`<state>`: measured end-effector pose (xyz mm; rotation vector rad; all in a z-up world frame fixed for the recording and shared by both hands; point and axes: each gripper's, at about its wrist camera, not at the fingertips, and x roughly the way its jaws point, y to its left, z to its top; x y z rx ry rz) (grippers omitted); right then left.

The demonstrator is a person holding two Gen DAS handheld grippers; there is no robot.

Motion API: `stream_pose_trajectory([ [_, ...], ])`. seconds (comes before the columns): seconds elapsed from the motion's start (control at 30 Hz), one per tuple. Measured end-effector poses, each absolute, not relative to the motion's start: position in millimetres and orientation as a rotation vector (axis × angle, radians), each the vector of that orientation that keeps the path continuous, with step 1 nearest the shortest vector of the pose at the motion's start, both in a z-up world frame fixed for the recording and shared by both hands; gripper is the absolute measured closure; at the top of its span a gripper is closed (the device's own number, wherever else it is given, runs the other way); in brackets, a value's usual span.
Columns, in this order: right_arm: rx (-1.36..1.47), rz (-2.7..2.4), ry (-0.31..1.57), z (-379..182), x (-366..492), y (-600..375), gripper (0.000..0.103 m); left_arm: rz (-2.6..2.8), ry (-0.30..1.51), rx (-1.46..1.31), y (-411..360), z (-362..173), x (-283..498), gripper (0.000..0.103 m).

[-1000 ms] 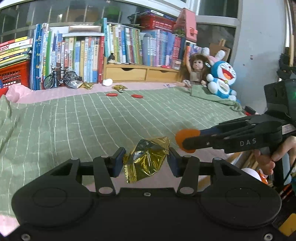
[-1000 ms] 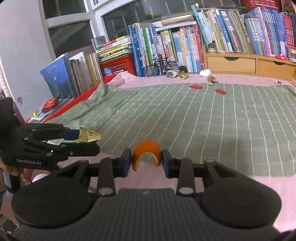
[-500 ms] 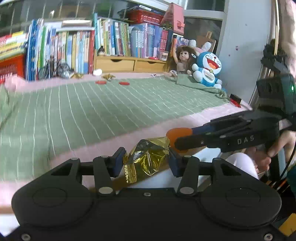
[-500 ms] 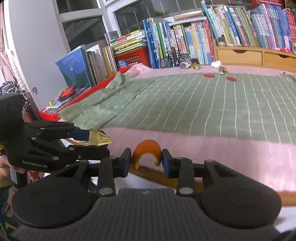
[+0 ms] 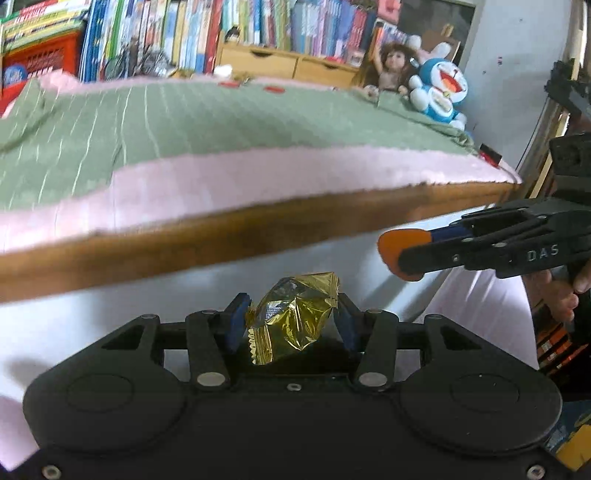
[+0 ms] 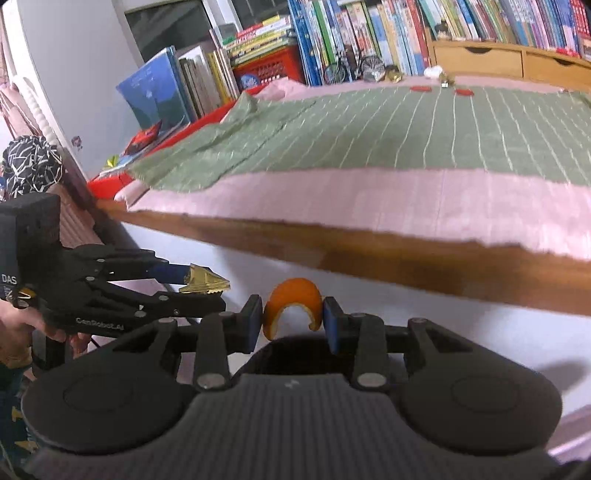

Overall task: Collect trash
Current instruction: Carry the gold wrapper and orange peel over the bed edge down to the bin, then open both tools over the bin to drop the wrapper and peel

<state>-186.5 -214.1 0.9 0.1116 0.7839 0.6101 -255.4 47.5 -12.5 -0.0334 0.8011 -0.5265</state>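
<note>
My left gripper (image 5: 291,321) is shut on a crumpled gold foil wrapper (image 5: 295,317), pinched between its blue pads. The same wrapper (image 6: 205,281) shows at the left gripper's tip in the right wrist view. My right gripper (image 6: 293,319) is shut on a curved piece of orange peel (image 6: 293,301); in the left wrist view that peel (image 5: 400,247) sticks out of the black fingers at the right. Both grippers hang in front of and below the bed's wooden edge (image 5: 221,236), over a white surface. More trash lies far back on the bed: red caps (image 6: 421,88), a white wad (image 6: 432,71), gold wrappers (image 6: 393,76).
The bed has a green striped blanket (image 5: 184,122) over a pink sheet (image 5: 221,184). Books line the back (image 6: 369,33) with wooden drawers (image 6: 480,59). A doll (image 5: 388,70) and a blue plush toy (image 5: 441,92) sit at the far right corner. A hand (image 5: 561,291) grips the right tool.
Both grippers have drawn back off the bed and sunk below its wooden edge, still holding the wrapper and the peel. The bed's surface has risen in both views.
</note>
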Motion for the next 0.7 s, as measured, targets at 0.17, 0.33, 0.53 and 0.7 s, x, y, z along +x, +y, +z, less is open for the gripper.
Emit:
stream_pose_trajectory([
  [0.17,0.094,0.603,0.83,-12.5,-193.5,-209.1,0.064,-0.522,0.841,-0.023,49.2,-28.0,-261.3,0.056],
  [0.33,0.086,0.598,0.868,-23.2,-197.9,-205.1,0.064,-0.524,0.883,-0.007,49.1,-43.0,-266.0,0.056],
  [0.53,0.071,0.595,0.906,-33.6,-200.9,-199.5,0.064,-0.534,0.925,0.002,46.2,-57.8,-268.4,0.056],
  [0.7,0.084,0.578,0.943,-46.7,-199.1,-194.5,0.064,-0.546,0.971,0.002,41.1,-73.1,-265.4,0.056],
])
